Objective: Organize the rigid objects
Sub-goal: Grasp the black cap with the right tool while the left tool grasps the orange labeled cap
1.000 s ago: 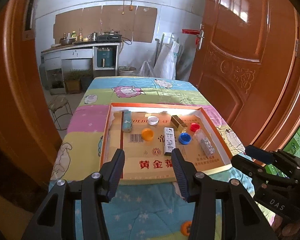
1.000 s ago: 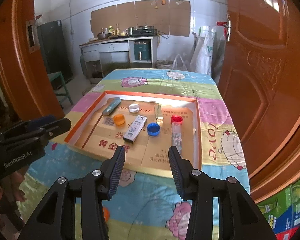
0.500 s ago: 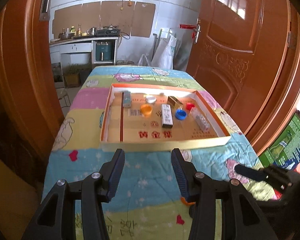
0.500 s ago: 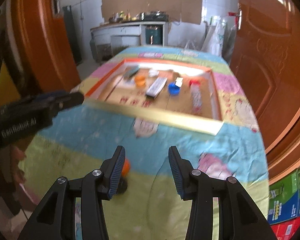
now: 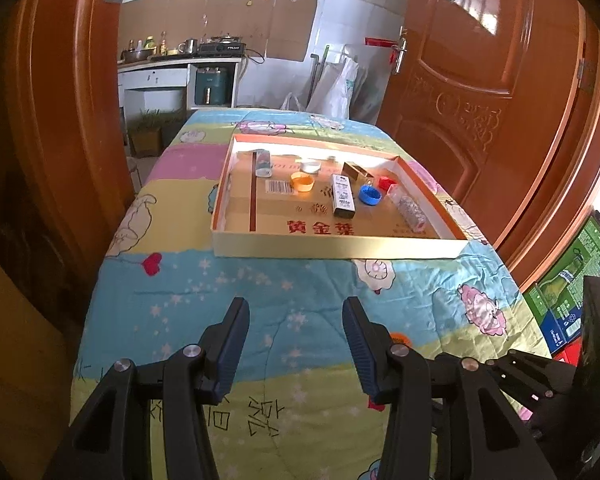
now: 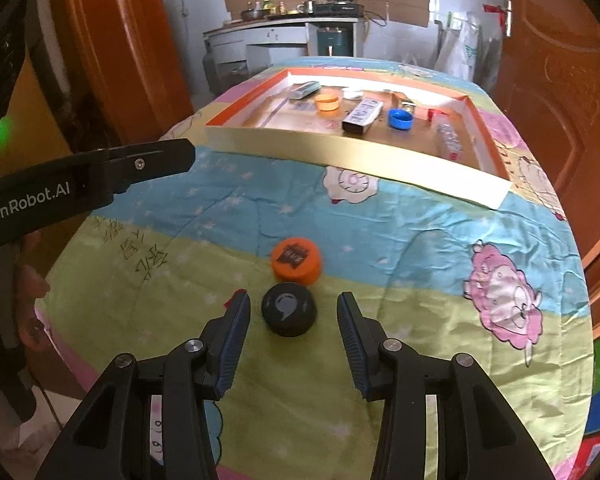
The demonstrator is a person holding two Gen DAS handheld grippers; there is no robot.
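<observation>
Right gripper [image 6: 293, 320]: jaws spread, nothing gripped, straddling black round cap [image 6: 289, 314] on quilt [image 6: 400, 280]. Orange cap [image 6: 296, 261] touching black cap on far side. Left gripper [image 5: 296, 344]: jaws spread, empty, over bare quilt. Beyond both: shallow cardboard tray [image 6: 340, 147] w/ 2 boxes, e.g. white box [image 6: 363, 115], blue cap [image 6: 400, 118], orange lid [image 6: 327, 102], clear tube [image 6: 448, 140], other small items.

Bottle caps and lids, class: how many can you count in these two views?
6: orange cap and black lid on the quilt; orange, white, blue, red in the tray.
</observation>
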